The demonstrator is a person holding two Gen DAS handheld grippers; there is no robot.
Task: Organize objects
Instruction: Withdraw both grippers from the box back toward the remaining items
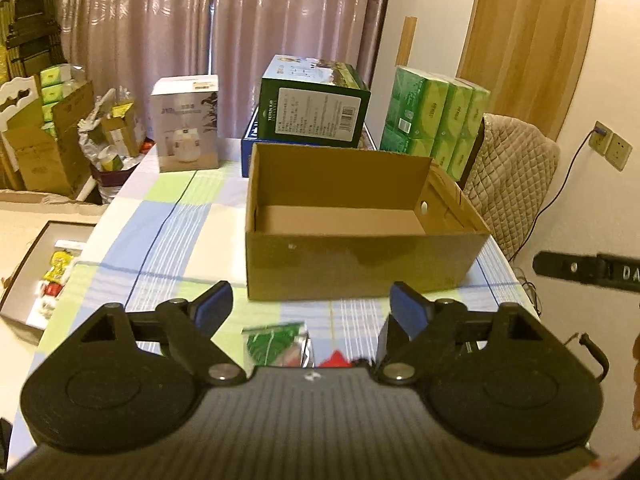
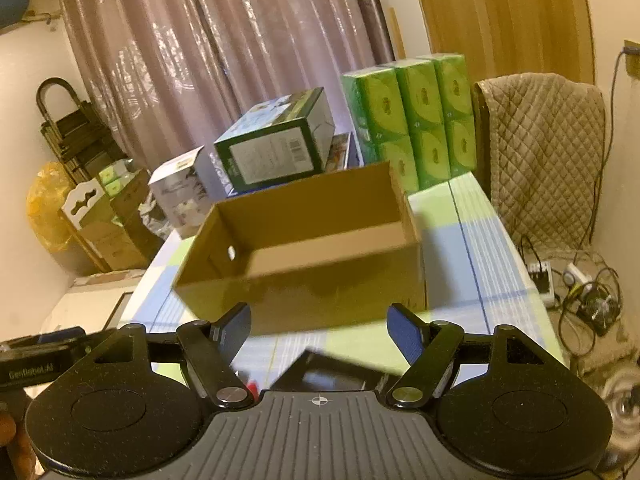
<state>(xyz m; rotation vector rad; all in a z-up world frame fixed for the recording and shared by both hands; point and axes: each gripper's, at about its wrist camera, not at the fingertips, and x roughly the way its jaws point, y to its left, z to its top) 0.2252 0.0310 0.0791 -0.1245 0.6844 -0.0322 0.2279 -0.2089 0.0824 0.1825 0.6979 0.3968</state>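
As grippers gape, box rim unobstructed

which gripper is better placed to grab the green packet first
Left. The green packet lies right between the open left gripper fingers, near the cardboard box. The right gripper is over a black item instead.

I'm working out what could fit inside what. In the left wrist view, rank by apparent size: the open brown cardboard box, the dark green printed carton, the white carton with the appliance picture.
1. Open brown cardboard box, nearest the camera, so partly flattered.
2. Dark green printed carton.
3. White carton with the appliance picture, only slightly smaller looking; unsure.
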